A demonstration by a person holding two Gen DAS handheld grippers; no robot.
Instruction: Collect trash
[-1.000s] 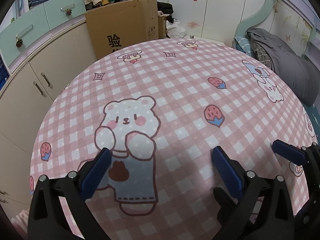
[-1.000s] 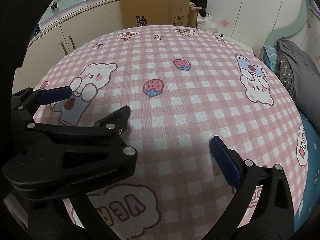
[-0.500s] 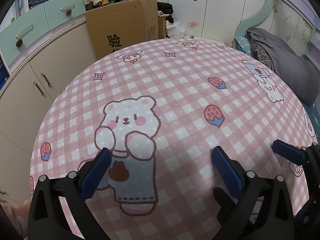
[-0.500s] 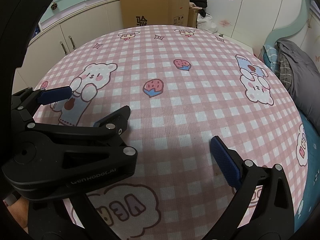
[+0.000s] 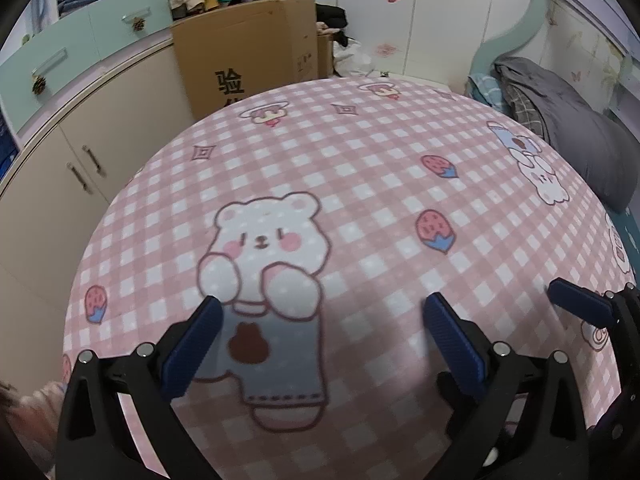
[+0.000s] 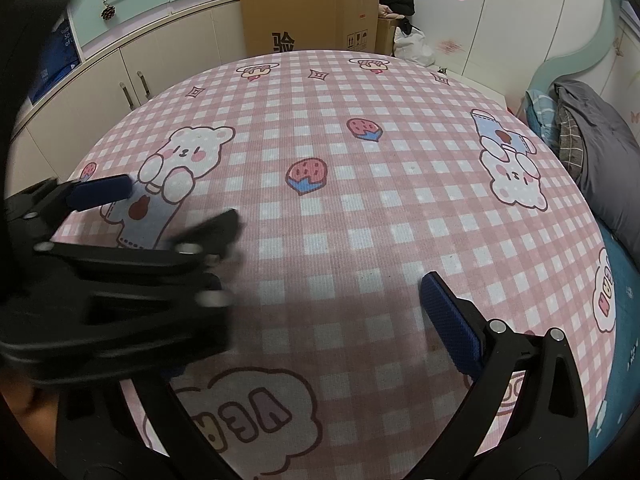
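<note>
No trash shows in either view. My left gripper (image 5: 320,340) is open and empty, its blue-padded fingers spread wide low over the pink checked tablecloth (image 5: 360,168) with a bear print. It also shows, blurred, at the left of the right wrist view (image 6: 160,208). My right gripper (image 6: 320,320) is open and empty over the same cloth (image 6: 360,220); only its right finger (image 6: 448,320) shows clearly, the left one is hidden behind the left gripper. A right gripper finger (image 5: 576,304) shows at the right edge of the left wrist view.
A large cardboard box (image 5: 248,52) stands behind the table's far edge, also in the right wrist view (image 6: 308,16). Beige cabinets with handles (image 5: 88,164) run along the left. A bed with grey bedding (image 5: 576,128) lies to the right. A white bag (image 6: 412,46) sits by the box.
My left gripper has shifted slightly and shows motion blur in the right wrist view. The right gripper has not moved. Both stay open.
</note>
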